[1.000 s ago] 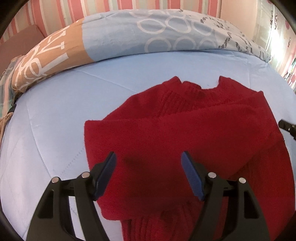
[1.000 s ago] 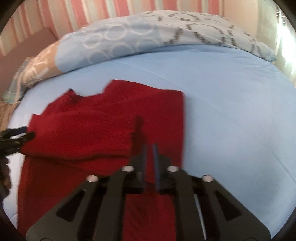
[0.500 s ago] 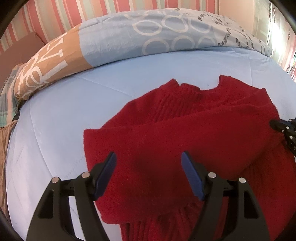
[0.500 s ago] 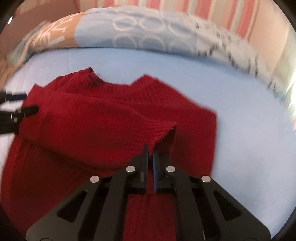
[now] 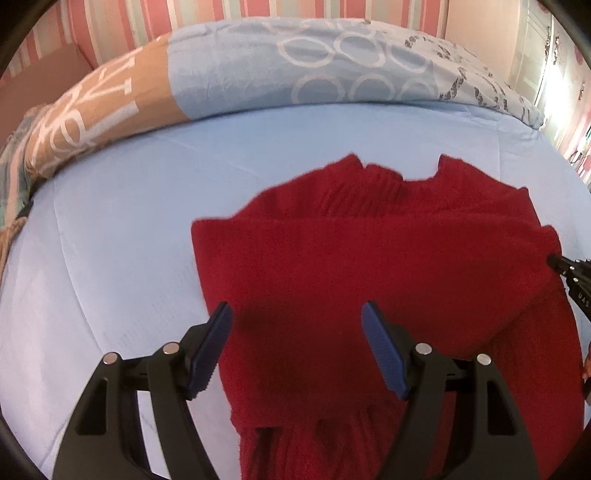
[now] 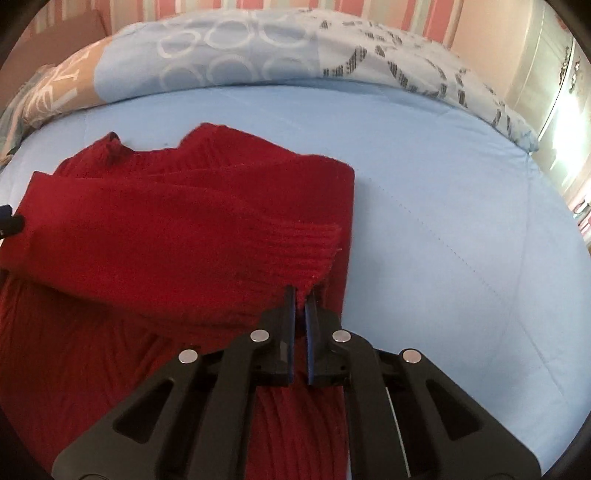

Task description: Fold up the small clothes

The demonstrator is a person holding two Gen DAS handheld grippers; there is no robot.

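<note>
On the pale blue quilted bed cover (image 5: 122, 258) lies a dark red knitted sweater (image 5: 369, 258), its neckline toward the patterned blue-and-tan pillow (image 5: 258, 74) at the head of the bed and one sleeve folded across the chest. From the left wrist view, the left hand-held gripper (image 5: 297, 343) hangs above the sweater's near-left part with its blue-padded fingers (image 5: 212, 345) spread wide and nothing pinched between them; whether the tips touch the knit cannot be told. The sweater's lower body runs out of the frame behind the black gripper frame, so its hem is hidden. At the right edge of that view only a black tip of the right hand-held gripper (image 5: 565, 264) shows, cut off by the frame, just beside the sleeve's end. From the right wrist view, the right hand-held gripper (image 6: 301, 295) has its jaws nearly together, clamped on a corner of the ribbed sleeve cuff (image 6: 314, 251); the pinched bit of cloth sits between the pads and is mostly hidden by them. A dark sliver of the left gripper pokes in at that view's left edge. Striped pink wall (image 6: 369, 5) behind the pillow is blurred.
</note>
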